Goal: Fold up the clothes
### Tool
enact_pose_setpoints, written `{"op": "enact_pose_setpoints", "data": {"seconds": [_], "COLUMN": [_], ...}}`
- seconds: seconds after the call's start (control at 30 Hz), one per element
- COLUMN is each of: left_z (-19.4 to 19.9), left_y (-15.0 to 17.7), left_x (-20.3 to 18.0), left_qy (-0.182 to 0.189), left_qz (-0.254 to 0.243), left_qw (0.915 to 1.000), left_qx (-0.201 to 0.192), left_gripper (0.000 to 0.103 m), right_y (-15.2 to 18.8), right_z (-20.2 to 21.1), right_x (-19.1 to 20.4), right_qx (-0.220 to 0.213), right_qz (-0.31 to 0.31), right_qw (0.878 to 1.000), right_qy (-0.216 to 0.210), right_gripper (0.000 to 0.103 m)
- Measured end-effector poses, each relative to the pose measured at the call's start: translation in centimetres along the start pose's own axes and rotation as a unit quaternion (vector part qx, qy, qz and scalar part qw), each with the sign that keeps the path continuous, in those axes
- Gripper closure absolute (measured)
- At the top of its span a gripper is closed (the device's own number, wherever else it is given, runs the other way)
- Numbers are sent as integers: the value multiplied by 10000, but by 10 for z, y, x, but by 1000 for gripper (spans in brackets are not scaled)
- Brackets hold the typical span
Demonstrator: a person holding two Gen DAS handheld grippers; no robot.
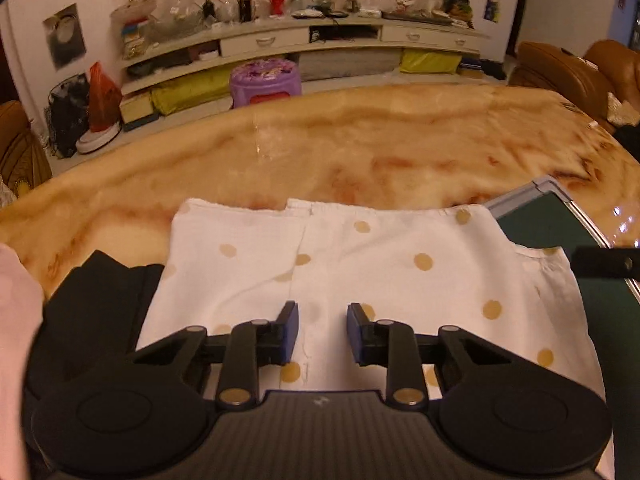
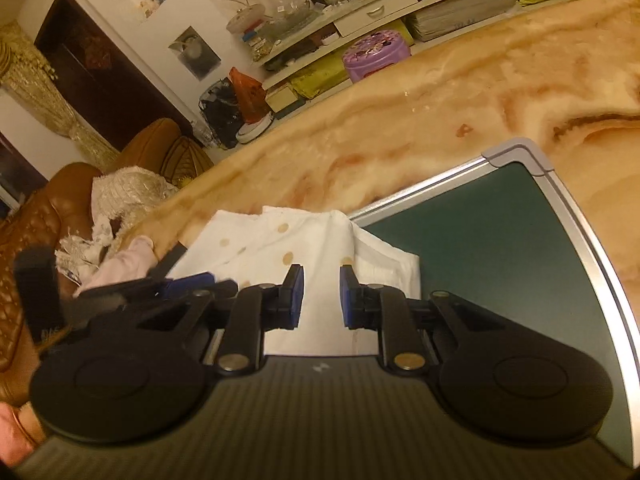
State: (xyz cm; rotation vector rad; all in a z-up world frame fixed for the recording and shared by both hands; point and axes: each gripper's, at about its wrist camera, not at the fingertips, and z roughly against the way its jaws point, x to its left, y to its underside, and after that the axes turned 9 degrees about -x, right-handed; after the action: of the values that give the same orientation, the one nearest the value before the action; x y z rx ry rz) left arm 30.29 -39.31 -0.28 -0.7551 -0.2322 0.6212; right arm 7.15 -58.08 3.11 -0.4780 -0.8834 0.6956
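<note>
Spreading across both views is the marbled amber table (image 1: 360,148), its far edge curving before a low shelf unit (image 1: 304,40) and a purple stool (image 1: 265,82). On the table's near right part a dark green board with a silver frame (image 2: 500,248) is laid, one rounded corner pointing away. A white garment with tan dots (image 1: 360,272) is spread flat on the near part of the table, its right edge overlapping the board. In the right wrist view a fold of it is seen raised into a ridge. A black garment (image 1: 100,300) is seen just beside the white one on its left, and a pink cloth (image 2: 128,260) lies past that, at the table's edge.

The left gripper (image 1: 322,332) is held above the white garment, jaws apart — nothing is between the blue pads. The right gripper (image 2: 321,296) is likewise parted over the garment's right edge, the cloth below it and not pinched.
</note>
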Motion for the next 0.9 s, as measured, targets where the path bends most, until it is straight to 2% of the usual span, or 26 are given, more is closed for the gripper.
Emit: {"op": "enact_pose_setpoints", "data": {"seconds": [0.07, 0.1, 0.2, 0.33, 0.57, 0.67, 0.9], "left_z": [2, 3, 7, 14, 59, 78, 87], "left_y": [0, -1, -2, -3, -20, -24, -12], "left_x": [1, 1, 2, -1, 6, 20, 57], "left_qy": [-41, -84, -212, -374, -480, -746, -1425], "left_qz": [23, 16, -8, -123, -142, -217, -304], "left_qw": [10000, 10000, 9998, 9991, 9957, 9929, 9869], "left_qx": [6, -2, -25, -155, -774, -901, -695], "left_gripper": [75, 84, 102, 103, 103, 103, 103], "right_y": [1, 1, 2, 4, 6, 4, 6], "right_z": [0, 1, 2, 1, 1, 1, -10], "right_x": [-3, -6, -13, -20, -21, -22, -12], "right_qx": [9, 28, 17, -18, -137, -134, 40], "right_qz": [27, -22, -121, -247, -242, -261, -178], "right_qw": [10000, 10000, 9999, 9997, 9996, 9996, 9995], "right_qy": [78, 89, 49, 35, -12, -33, -253], "right_gripper": [80, 80, 80, 80, 80, 80, 80]}}
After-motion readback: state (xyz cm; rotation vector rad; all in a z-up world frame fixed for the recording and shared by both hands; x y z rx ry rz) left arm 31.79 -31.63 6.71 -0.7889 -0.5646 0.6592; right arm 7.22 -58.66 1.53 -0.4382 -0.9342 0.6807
